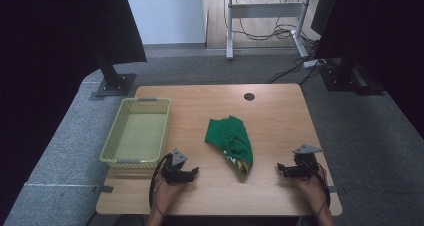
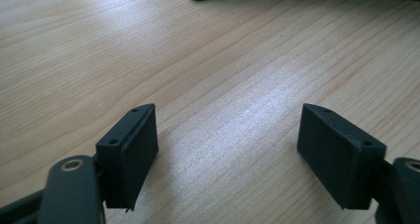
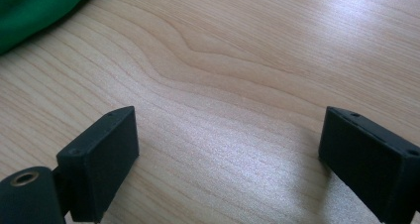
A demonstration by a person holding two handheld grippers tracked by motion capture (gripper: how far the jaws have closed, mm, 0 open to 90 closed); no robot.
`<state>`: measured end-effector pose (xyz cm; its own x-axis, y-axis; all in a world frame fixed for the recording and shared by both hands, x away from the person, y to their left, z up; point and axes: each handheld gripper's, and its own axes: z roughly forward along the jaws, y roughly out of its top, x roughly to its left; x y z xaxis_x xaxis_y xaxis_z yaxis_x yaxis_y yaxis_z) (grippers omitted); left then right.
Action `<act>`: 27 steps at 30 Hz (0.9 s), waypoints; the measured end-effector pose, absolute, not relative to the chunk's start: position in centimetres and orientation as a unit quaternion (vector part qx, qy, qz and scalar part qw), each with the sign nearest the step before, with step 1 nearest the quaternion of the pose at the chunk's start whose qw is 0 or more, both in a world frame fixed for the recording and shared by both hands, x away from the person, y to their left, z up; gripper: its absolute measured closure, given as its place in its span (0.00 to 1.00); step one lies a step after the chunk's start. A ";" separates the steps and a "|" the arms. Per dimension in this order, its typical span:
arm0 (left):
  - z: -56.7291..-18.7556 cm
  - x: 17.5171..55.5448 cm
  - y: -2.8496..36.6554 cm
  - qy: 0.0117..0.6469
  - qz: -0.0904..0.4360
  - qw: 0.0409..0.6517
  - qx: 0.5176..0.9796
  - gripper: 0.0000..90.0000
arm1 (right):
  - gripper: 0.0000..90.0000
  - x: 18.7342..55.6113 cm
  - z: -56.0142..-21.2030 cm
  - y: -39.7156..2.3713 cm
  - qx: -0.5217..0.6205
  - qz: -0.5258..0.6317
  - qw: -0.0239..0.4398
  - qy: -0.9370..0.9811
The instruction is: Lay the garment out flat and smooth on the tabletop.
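Both grippers rest low at the near table (image 1: 280, 116) edge, the left gripper (image 1: 195, 171) and the right gripper (image 1: 280, 169) with jaws wide apart and holding nothing, probably ready to approach. Between them, slightly beyond the fingertips, lies the crumpled green cloth (image 1: 231, 142). Farther left, past the left fingers, a yellow basket (image 1: 113, 139) waits, likely for the cloth.

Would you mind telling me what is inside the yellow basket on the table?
The yellow basket holds nothing that the high view shows: its pale floor lies bare. The strip of floor just behind its near wall is hidden. The green cloth lies outside it, on the table.
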<state>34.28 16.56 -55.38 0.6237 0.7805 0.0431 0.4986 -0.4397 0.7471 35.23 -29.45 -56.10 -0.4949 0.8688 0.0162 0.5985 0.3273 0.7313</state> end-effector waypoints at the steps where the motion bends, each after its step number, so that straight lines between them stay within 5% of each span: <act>1: -55.4 34.3 16.6 0.387 0.195 0.361 0.826 0.27 | 0.09 35.2 -56.1 -29.4 0.463 0.349 0.194 0.791; 27: -55.4 34.3 16.7 0.403 0.185 0.360 0.821 0.22 | 0.09 35.2 -56.1 -29.4 0.459 0.350 0.192 0.794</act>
